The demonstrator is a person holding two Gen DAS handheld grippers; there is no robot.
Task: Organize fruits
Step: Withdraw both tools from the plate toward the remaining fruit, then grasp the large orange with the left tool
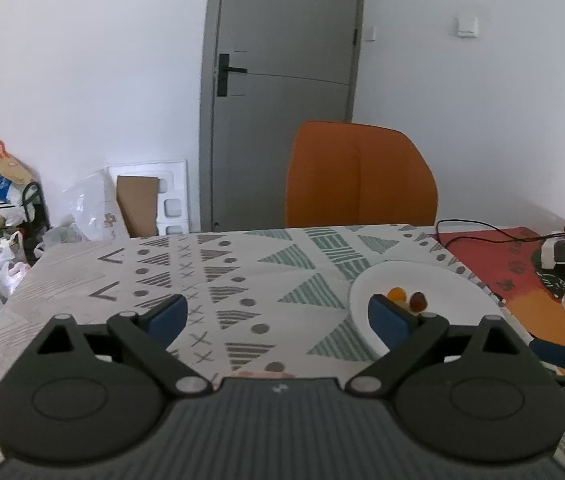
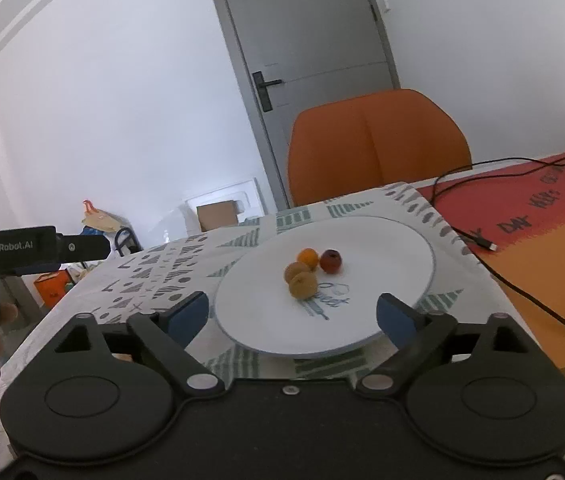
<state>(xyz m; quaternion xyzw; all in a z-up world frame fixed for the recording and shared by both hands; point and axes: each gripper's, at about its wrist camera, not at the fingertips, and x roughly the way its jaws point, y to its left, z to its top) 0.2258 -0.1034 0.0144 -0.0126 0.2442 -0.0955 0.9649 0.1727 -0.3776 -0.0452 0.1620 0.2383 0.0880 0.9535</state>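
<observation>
the table (image 2: 154, 280) under its patterned cloth carries everything, and the white plate (image 2: 274, 320) sits toward its right side, just short of the red and orange mat (image 2: 542, 264). i judge the plate stiff, smooth and breakable, and it should stay where it is. on it, near the middle, four small fruits huddle: an orange one (image 2: 308, 257) and a dark red one (image 2: 330, 261) at the back, two tan ones (image 2: 296, 271) (image 2: 302, 285) in front, all touching or nearly so. i take them to be light, round, thin-skinned and ready to roll, so i would pinch one across its widest part, gently, coming from an open side so i don't nudge its neighbours. no fruit shows on the cloth itself

my right tongs (image 2: 292, 314) stand wide with nothing in them, the plate's near rim showing between the blue pads (image 2: 186, 316). my left tongs (image 1: 278, 316) are just as wide and empty over bare cloth, the plate off by the right pad (image 1: 388, 322)
</observation>
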